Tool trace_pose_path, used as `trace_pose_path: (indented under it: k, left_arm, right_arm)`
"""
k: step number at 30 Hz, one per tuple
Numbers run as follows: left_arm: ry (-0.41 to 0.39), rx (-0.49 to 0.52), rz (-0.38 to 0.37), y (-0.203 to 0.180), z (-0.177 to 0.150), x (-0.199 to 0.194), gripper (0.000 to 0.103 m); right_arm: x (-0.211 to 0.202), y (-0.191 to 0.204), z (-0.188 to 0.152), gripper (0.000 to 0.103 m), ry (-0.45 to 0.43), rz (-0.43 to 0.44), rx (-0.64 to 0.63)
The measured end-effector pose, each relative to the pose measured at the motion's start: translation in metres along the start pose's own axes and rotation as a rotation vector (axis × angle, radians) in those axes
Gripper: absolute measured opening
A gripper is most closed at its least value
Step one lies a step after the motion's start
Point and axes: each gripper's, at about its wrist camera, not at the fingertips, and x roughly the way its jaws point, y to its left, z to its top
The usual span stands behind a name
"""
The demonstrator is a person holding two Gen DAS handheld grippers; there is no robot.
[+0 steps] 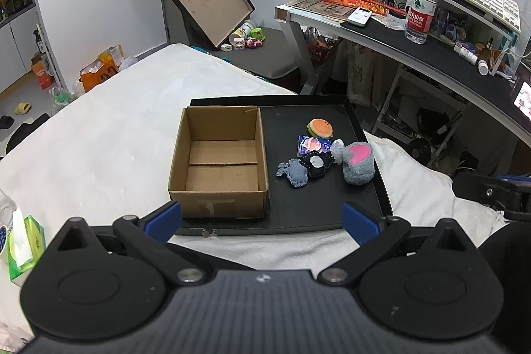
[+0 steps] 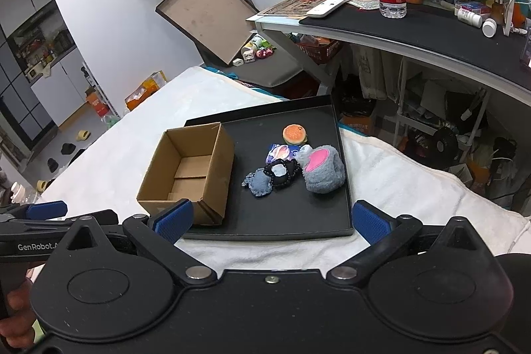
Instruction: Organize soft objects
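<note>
A black tray (image 1: 368,211) lies on a bed covered with a white towel (image 1: 99,135), its long axis running left to right. On the left half of the tray stands an open cardboard box (image 1: 219,161), mouth up, with nothing visible inside; its long axis runs near to far.

The soft objects sit in a cluster on the right half of the tray, apart from the box. Farthest is a small burger plush (image 1: 320,127), bun side up. Just near of it lies a flat blue packet (image 1: 313,145). Right of that is a grey plush (image 1: 357,163) with a pink patch facing up, touching a pale grey piece at its left. Near and left of the packet sits a black round plush (image 1: 317,165) with a white centre, and a blue-grey fabric piece (image 1: 292,174) touches its left side, its long axis running roughly left to right.

The left tool (image 1: 262,219) hovers at the near edge of the tray, blue pads spread wide, gripping nothing. The right tool (image 2: 272,218) hangs likewise at the near edge, fingers wide apart and holding nothing. In the right wrist view the left tool's blue fingertip shows at the far left.
</note>
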Motion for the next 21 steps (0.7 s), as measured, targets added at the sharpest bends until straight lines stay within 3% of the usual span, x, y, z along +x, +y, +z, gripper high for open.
trace_pose_path:
  k: [21]
  left_arm:
    - [-0.004, 0.005, -0.005, -0.0012, 0.0016, -0.0067, 0.102]
  right_arm:
    - [-0.0061, -0.0047, -0.0031, 0.103, -0.011, -0.002, 0.013]
